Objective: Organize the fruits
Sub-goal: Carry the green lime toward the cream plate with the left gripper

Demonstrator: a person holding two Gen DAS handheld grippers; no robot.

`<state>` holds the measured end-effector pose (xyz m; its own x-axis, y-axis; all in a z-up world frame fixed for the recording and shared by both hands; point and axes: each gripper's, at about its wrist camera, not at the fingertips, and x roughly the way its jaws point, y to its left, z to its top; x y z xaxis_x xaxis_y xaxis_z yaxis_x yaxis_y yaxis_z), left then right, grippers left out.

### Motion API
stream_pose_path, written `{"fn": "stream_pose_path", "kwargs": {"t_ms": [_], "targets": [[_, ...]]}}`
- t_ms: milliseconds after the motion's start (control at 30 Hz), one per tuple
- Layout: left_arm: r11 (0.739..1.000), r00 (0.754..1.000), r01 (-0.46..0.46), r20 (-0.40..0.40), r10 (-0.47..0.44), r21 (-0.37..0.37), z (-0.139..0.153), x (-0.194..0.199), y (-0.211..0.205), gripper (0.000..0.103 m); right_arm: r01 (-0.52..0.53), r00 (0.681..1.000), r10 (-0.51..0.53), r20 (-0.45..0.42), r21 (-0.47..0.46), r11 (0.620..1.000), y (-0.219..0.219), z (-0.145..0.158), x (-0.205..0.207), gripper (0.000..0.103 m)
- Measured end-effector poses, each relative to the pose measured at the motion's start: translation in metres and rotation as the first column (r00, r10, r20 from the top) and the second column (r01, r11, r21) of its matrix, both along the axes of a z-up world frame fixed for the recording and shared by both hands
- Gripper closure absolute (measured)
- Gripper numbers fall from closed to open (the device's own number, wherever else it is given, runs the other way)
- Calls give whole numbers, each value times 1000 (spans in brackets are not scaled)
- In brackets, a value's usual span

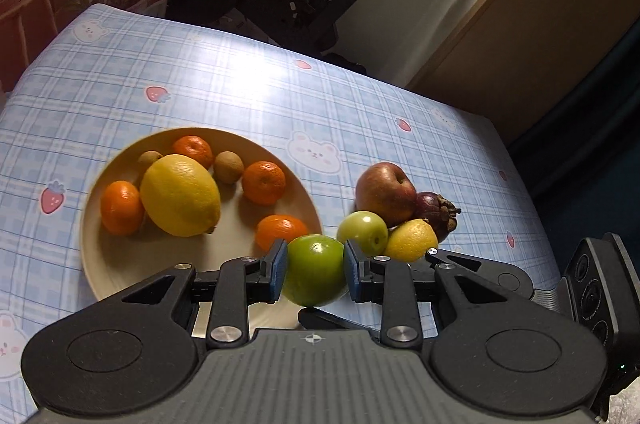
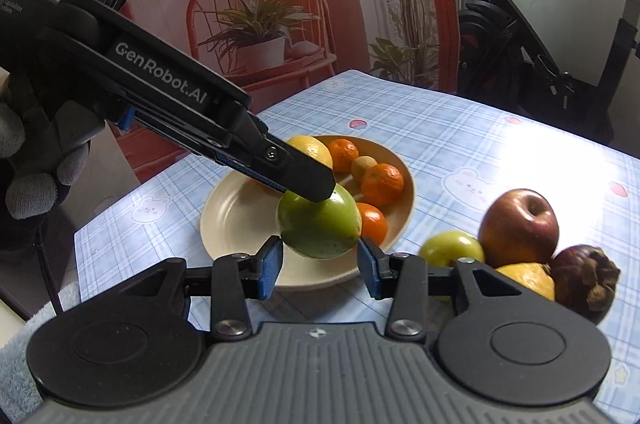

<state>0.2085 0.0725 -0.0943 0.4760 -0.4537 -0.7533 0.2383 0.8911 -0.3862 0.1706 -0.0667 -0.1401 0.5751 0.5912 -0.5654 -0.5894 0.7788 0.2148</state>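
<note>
Left gripper [image 1: 315, 266] clamps the green apple [image 1: 316, 270] between its pads, just short of the plate [image 1: 108, 264] rim; right gripper [image 2: 320, 266] sits empty, part open, so I'd clear the rim, lower onto bare plate, then release.

Glossy green fruit [image 1: 314, 270], matt plate [image 1: 104, 264], smooth shiny tablecloth [image 1: 240, 80].

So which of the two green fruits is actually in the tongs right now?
The larger green fruit, clamped between the left tongs at the plate's near rim. The smaller green one sits loose on the cloth, beside the red apple and small lemon.
</note>
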Motion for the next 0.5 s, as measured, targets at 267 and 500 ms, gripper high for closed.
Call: {"fn": "stream_pose_path", "kwargs": {"t_ms": [267,500], "targets": [[995,995,-97,-25,97,-1,-11,15,57,71,-83,996,82,-43,-22,996,61,-13,38,59],[989,989,-147,-32,147,0,-22,24,81,71,-103,992,100,-83,-37,994,89,-22,54,59]]}}
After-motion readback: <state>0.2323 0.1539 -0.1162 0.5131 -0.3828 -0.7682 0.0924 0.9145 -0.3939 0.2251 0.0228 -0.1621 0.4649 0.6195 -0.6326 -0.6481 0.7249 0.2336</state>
